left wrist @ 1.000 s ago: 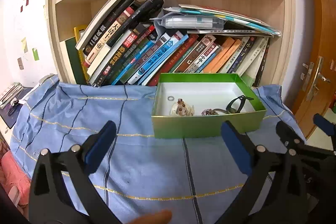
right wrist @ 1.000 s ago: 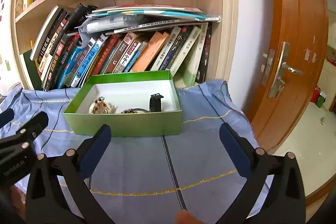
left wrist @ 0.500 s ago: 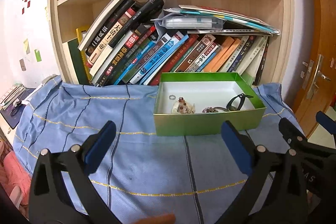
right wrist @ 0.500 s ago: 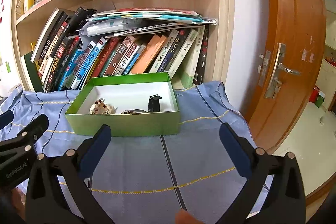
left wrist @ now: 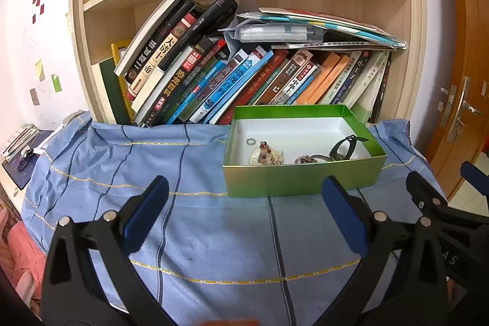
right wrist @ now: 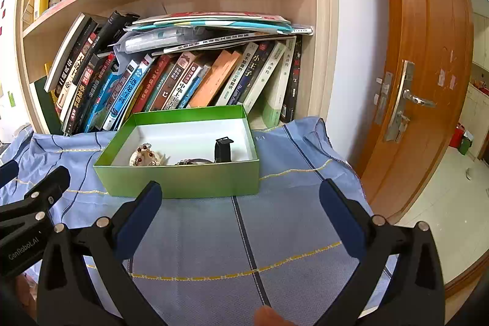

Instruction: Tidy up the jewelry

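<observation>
Jewelry [left wrist: 267, 153]: several pieces lie loose in my green box [left wrist: 302, 181], a shallow rectangular carton with glossy green walls and a white floor. It stands on the blue cloth [left wrist: 195, 228], at the far side, touching the leaning books [left wrist: 214, 81].
- Small ring [left wrist: 250, 141], at the box's far left.
- Pale beaded cluster with dark red beads, near wall.
- Black strap [right wrist: 223, 149], looped and standing up at the right end.

Left gripper [left wrist: 244, 217]: spread wide, blue-padded black fingers holding nothing, hovering over the cloth short of the box.
Right gripper [right wrist: 240, 216]: likewise wide apart and bare, beside the left, near the box's front wall.
Cloth: woven, with navy stripes and yellow stitching.
</observation>
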`<state>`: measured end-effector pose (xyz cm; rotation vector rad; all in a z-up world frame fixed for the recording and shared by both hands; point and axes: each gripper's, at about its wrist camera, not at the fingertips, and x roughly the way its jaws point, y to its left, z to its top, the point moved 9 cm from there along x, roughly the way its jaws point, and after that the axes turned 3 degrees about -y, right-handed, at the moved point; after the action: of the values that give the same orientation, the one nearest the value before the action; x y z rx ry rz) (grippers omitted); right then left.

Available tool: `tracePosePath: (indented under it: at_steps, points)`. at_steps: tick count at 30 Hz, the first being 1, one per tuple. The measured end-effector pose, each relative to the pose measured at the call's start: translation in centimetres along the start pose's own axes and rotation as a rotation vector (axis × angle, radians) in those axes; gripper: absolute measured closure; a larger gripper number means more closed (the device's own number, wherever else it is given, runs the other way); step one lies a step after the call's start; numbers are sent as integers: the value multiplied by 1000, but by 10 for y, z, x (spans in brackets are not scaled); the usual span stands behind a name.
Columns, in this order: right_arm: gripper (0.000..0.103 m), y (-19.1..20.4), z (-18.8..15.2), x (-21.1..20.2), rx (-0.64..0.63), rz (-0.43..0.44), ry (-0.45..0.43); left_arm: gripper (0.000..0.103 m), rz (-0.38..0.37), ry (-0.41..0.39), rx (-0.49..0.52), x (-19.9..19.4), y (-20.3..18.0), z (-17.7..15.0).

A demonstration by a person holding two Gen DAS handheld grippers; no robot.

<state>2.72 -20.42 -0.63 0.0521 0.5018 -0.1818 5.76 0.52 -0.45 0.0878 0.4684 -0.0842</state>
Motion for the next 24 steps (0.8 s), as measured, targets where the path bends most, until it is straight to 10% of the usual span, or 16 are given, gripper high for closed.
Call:
tracePosePath:
  at_steps: [24]
  points:
    - [3,3,-4,0,5,-8,3,4,-3,2,2,1,0,-1]
